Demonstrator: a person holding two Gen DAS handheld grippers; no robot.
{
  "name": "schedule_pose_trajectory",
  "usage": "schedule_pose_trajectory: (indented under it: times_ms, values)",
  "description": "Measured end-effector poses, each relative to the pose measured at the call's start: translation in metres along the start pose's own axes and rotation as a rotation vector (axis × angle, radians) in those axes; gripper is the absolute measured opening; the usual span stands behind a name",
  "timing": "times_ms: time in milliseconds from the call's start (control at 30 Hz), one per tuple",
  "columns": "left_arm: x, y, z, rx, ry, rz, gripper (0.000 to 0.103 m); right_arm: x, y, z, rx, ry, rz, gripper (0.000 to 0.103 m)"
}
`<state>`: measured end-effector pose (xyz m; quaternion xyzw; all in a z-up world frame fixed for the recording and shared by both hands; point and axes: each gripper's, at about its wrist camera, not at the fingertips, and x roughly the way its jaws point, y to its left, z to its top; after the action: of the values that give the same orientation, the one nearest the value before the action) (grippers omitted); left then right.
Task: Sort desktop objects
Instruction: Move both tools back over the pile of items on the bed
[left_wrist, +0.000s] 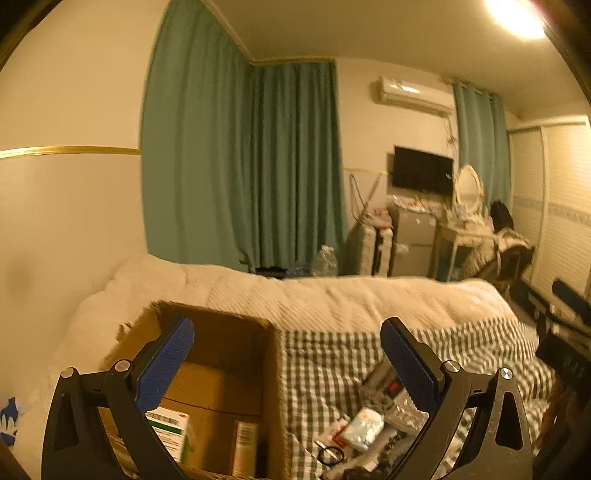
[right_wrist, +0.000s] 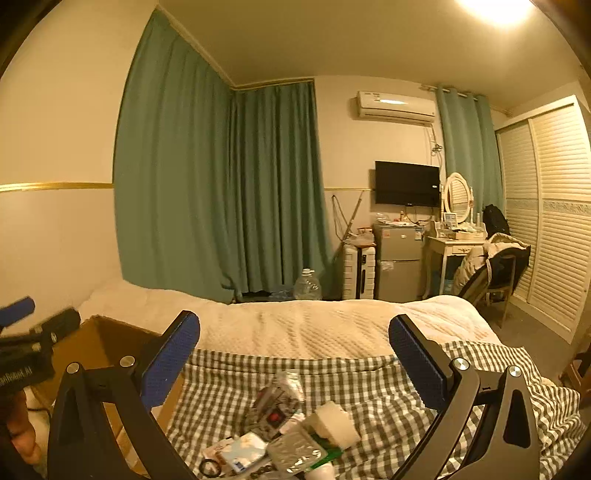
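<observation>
Left wrist view: the left gripper hangs spread and empty over the cardboard box. The right gripper, also wide apart, hovers above the pile of small items on the checked blanket.

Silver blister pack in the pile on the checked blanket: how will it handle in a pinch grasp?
The blister pack looks thin and flat, so probably light and bendy. Its foil face is shiny, likely slippery against the pads. It lies on other clutter over the soft checked blanket, so it may sink or shift when pressed.
</observation>
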<state>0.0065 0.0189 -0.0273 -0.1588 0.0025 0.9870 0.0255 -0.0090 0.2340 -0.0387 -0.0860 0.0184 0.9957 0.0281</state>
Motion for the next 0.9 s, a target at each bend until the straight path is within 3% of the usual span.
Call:
schedule_pose_trajectory:
  times_ms: [300, 567, 733, 900]
  values:
    - [0.027, -0.037, -0.042, 0.078, 0.169, -0.132, 0.103, 0.023, -0.026, -0.023, -0.013, 0.070, -0.002, 0.103]
    - [0.042, -0.065, -0.079, 0.138, 0.275, -0.170, 0.103, 0.049, -0.047, -0.049, 0.029, 0.169, 0.036, 0.103]
    - [0.040, -0.076, -0.096, 0.181, 0.314, -0.192, 0.103, 0.064, -0.053, -0.063, 0.035, 0.244, -0.003, 0.103]
    - [0.045, -0.080, -0.118, 0.218, 0.385, -0.206, 0.103, 0.071, -0.056, -0.071, 0.047, 0.281, 0.035, 0.103]
